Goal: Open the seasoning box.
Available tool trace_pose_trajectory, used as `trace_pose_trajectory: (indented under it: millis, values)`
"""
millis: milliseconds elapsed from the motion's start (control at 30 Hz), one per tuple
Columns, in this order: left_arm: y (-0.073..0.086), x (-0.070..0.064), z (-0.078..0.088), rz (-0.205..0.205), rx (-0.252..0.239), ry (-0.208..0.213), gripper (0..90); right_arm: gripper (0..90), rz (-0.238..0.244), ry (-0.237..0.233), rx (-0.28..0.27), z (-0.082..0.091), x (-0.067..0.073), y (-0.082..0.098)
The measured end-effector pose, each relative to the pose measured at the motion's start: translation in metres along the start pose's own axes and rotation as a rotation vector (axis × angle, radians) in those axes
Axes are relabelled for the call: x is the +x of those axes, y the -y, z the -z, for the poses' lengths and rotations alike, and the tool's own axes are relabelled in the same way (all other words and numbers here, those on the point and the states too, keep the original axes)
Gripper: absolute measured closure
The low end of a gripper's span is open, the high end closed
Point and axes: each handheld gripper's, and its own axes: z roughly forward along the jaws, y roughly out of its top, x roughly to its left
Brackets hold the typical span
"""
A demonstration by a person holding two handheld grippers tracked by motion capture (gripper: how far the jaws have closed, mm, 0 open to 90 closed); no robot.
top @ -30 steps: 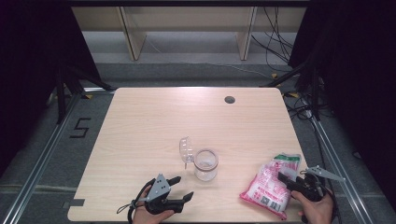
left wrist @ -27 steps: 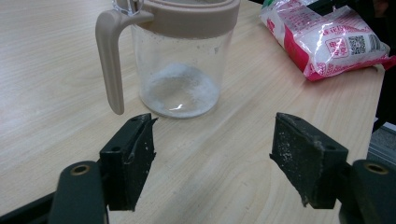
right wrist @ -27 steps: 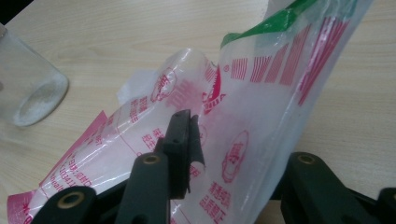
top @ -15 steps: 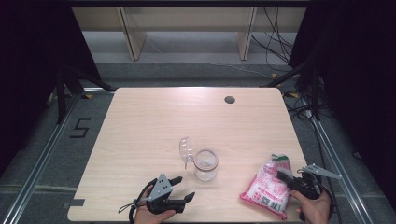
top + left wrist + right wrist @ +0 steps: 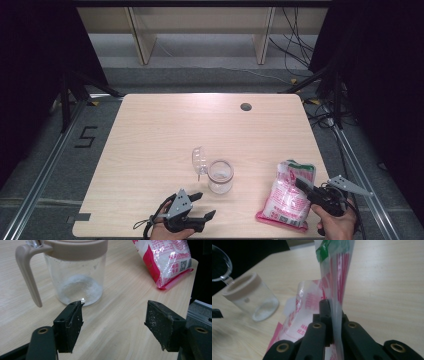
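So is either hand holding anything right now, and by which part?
The right tongs pinch the pink bag by the thin plastic near its top edge. The left tongs stand open, holding nothing.

The high view is evenly lit from above, with a pale glare patch on the far half of the table (image 5: 210,107); surroundings sink into black. The right gripper view is soft, its jar (image 5: 252,297) and near jaws blurred.

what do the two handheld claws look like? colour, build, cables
Both are black. The left claw carries a grey three-cornered plate on top with dark dots, and a black cable loops behind it. Its flat black pads are scuffed and dusted white, with brass-coloured pivot rivets. The right claw has a matching grey plate and rivets.
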Motion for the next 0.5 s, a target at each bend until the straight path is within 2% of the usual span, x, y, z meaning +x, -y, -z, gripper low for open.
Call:
trace_pose_trajectory:
  millis: [33,100,133,167,200,233,300,367,400,433,467,500]
  values:
    - [0.000,-0.004,-0.004,0.031,-0.018,0.015,29.5,90.0,0.002,-0.006,-0.024,0.000,0.002,-0.001]
    - [-0.001,-0.010,-0.009,0.004,0.004,0.035,29.5,90.0,0.005,-0.017,-0.039,0.003,0.008,-0.004]
    - [-0.001,-0.014,-0.013,0.003,0.010,0.045,29.4,90.0,0.032,-0.030,-0.053,0.002,0.009,-0.006]
    - [-0.001,-0.018,-0.016,0.000,0.016,0.059,29.4,90.0,0.000,-0.033,-0.050,0.004,0.015,-0.008]
    - [-0.002,-0.021,-0.019,-0.008,0.021,0.065,29.4,90.0,0.026,-0.046,-0.061,0.003,0.016,-0.009]
    - [-0.002,-0.023,-0.021,-0.019,0.030,0.075,29.4,90.0,0.020,-0.043,-0.058,0.004,0.019,-0.010]
    - [-0.004,-0.027,-0.024,-0.019,0.029,0.091,29.4,90.0,0.033,-0.056,-0.077,0.002,0.024,-0.012]
    - [-0.005,-0.030,-0.027,-0.012,0.022,0.094,29.5,90.0,0.018,-0.065,-0.061,0.004,0.031,-0.015]
    - [-0.005,-0.029,-0.027,-0.024,0.034,0.100,29.4,90.0,0.050,-0.073,-0.081,0.003,0.030,-0.016]
    - [-0.005,-0.031,-0.028,-0.017,0.031,0.103,29.4,90.0,0.054,-0.069,-0.071,0.003,0.033,-0.018]
    - [-0.006,-0.030,-0.029,-0.033,0.039,0.102,29.4,90.0,0.044,-0.074,-0.073,0.003,0.037,-0.018]
    - [-0.006,-0.031,-0.031,-0.024,0.033,0.109,29.4,90.0,0.063,-0.070,-0.070,0.003,0.038,-0.020]
